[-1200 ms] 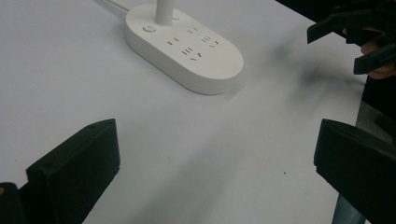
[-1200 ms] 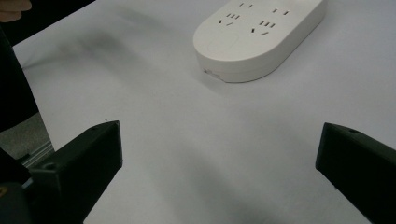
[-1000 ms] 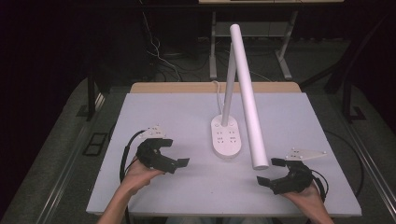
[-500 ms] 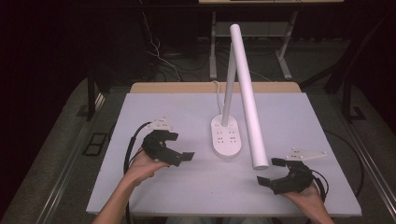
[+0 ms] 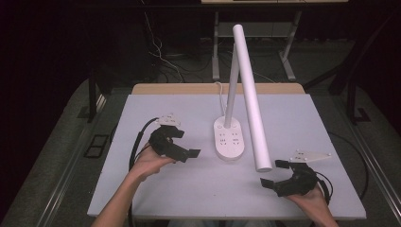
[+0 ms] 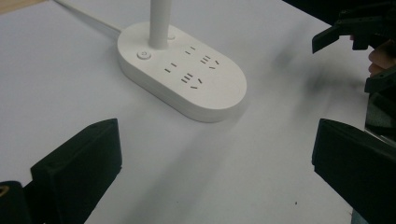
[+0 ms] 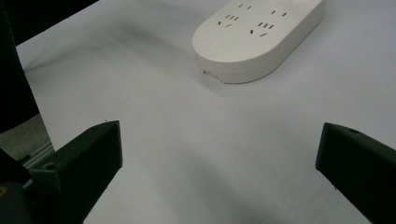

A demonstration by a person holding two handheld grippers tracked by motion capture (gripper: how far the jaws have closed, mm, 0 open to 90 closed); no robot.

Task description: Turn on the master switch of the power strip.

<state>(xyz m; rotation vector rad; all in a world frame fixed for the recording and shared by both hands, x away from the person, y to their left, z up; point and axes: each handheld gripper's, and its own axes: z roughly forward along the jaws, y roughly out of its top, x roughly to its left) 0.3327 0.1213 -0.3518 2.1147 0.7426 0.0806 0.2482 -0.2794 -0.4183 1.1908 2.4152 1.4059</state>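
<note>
L gripper (image 5: 182, 152) is advancing toward the lamp base (image 5: 229, 138). Compared w/ 1.0 s and 0.5 s ago it is sitting closer to the base and a bit farther up the table (image 5: 142, 113); jaws are gaping wide, holding nothing. In the left gripper view the base (image 6: 182, 77) is lying just ahead betw. the jaws, power button (image 6: 144, 54) next to the stem (image 6: 159, 23), not yet touched.

R gripper (image 5: 274, 174) is resting near the table's front-right edge, approx. same spot as before, jaws also spread wide and empty, base (image 7: 258, 37) well ahead of it.

Lamp head (image 5: 250, 94) is slanting down over the table, tip hanging between base and R gripper.

Judgement: L side is doing the approach, prob. going for base or button; contact is pending.
</note>
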